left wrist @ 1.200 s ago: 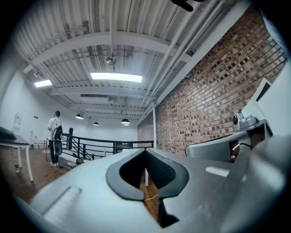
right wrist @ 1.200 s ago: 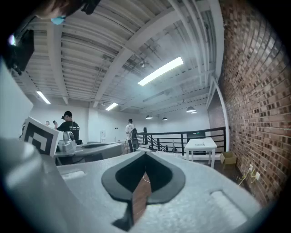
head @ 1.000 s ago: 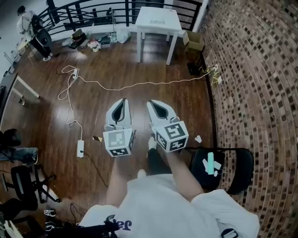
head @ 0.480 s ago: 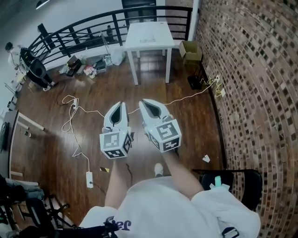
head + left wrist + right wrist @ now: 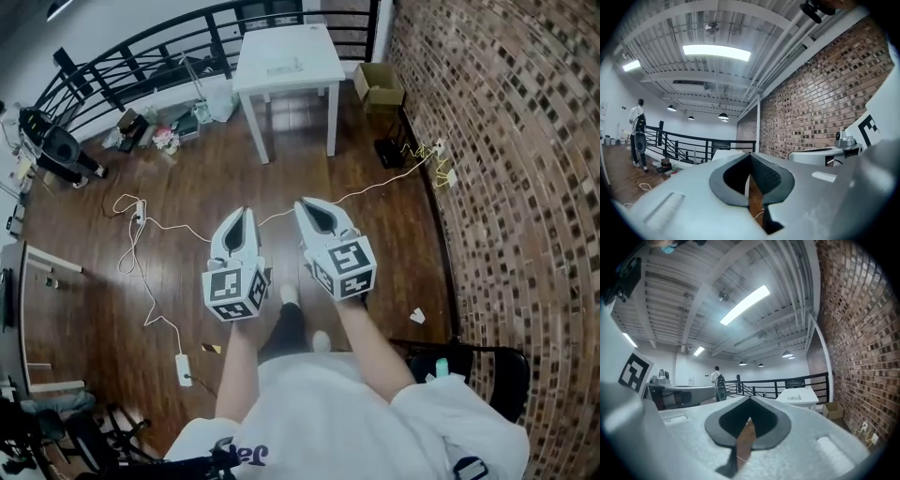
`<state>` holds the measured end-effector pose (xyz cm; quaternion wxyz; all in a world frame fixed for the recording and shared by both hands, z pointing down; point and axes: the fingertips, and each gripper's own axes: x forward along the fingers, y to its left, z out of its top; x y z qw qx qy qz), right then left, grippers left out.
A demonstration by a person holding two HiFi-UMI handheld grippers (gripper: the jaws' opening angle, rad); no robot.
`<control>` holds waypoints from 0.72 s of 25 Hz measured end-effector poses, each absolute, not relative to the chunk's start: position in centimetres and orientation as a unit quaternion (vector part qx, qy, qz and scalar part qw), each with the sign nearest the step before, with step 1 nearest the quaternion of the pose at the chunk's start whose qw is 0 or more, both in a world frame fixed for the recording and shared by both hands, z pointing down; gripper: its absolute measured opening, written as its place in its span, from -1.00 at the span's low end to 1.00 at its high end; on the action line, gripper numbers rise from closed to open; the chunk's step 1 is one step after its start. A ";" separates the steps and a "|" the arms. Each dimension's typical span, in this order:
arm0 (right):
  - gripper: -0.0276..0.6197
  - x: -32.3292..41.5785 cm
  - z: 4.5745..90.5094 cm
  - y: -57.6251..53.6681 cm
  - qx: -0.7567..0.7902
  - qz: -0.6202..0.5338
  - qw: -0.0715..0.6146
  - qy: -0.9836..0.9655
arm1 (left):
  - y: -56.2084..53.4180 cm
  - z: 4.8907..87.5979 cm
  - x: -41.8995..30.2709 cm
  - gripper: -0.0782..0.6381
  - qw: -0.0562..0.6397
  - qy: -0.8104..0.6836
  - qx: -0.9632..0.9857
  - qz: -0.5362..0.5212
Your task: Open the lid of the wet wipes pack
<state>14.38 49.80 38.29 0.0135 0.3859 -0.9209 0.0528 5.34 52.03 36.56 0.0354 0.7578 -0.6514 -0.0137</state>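
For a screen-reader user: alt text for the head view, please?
Seen from above, a person holds a left gripper and a right gripper, both shut and empty, side by side over a dark wood floor. A white table stands ahead by a black railing; a brick wall runs along the right.

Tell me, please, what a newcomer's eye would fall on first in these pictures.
The two grippers held out side by side in the middle of the head view draw the eye first: the left gripper and the right gripper, each with its marker cube, both shut and empty above the wooden floor. Next come the brick wall along the right and the white table at the top.
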 end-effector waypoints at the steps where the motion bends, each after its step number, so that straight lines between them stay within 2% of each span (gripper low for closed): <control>1: -0.94 14.0 38.5 48.5 0.388 0.052 0.016 -0.920 | 50.7 36.8 4.9 -0.74 0.031 -0.652 0.758 -0.010; 9: -0.94 9.9 39.0 34.7 0.400 0.019 0.054 -0.915 | 34.9 37.9 1.1 -0.74 -0.004 -0.657 0.754 0.014; 15: -0.94 4.1 35.1 23.4 0.414 -0.018 0.041 -0.909 | 23.5 34.5 -5.3 -0.74 0.001 -0.651 0.759 -0.022; 18: -0.94 1.8 35.4 20.2 0.413 -0.020 0.045 -0.909 | 19.9 34.3 -8.4 -0.74 0.032 -0.649 0.757 -0.070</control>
